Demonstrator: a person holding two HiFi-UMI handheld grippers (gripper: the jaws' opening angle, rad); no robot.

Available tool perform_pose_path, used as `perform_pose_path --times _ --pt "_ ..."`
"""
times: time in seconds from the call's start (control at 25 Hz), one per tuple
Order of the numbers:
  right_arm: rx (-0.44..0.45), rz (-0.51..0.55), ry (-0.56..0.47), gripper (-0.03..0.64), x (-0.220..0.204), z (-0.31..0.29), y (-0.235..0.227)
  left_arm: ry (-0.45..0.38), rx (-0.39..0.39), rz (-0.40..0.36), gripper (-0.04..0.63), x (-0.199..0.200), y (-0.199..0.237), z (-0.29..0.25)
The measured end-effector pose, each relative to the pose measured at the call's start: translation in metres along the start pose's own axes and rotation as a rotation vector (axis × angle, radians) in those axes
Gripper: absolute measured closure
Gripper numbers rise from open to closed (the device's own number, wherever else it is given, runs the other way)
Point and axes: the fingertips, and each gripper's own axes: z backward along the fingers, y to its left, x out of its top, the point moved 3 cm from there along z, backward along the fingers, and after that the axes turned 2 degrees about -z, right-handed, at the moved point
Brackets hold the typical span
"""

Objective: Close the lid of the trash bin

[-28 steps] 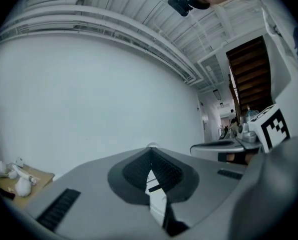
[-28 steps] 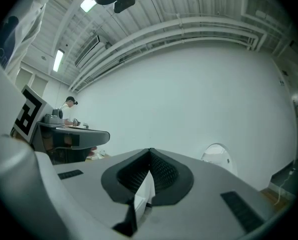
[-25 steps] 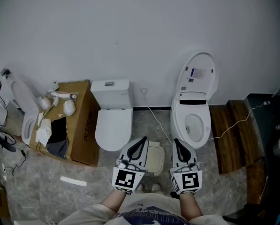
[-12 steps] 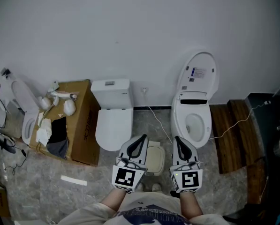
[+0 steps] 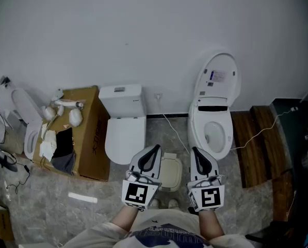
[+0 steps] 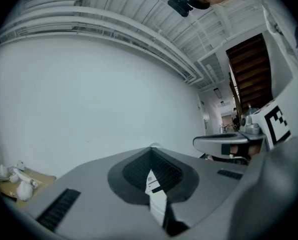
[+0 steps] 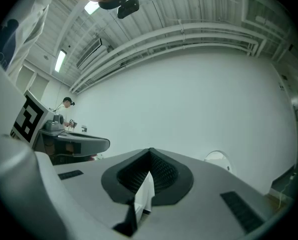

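Observation:
A small beige trash bin (image 5: pixel 170 170) stands on the stone floor between two toilets, showing a flat, squarish top; the grippers partly cover it. My left gripper (image 5: pixel 152 150) hovers over the bin's left edge and my right gripper (image 5: pixel 197 152) over its right edge. Both point level toward the white wall, above the bin and apart from it. In the left gripper view the left gripper (image 6: pixel 151 148) has its jaws shut with nothing between them. The right gripper (image 7: pixel 149 150) is likewise shut and empty. Neither gripper view shows the bin.
A white toilet (image 5: pixel 124 136) with its lid down stands left of the bin, and another toilet (image 5: pixel 214 123) with its lid raised stands right. A cardboard box (image 5: pixel 86 138) with rags sits at left, wooden planks (image 5: pixel 252 149) at right. A cable (image 5: pixel 174 133) runs across the floor.
Only the head view has shifted slightly; both grippers stay shut in the same place over the bin.

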Motion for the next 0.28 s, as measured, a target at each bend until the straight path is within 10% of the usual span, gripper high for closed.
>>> perform_pose_path --times 0.28 --pt "-0.008 -0.005 -0.007 0.611 -0.0011 -0.0003 -0.0033 0.001 -0.003 0.021 0.598 -0.0012 0.0010 -0.0037"
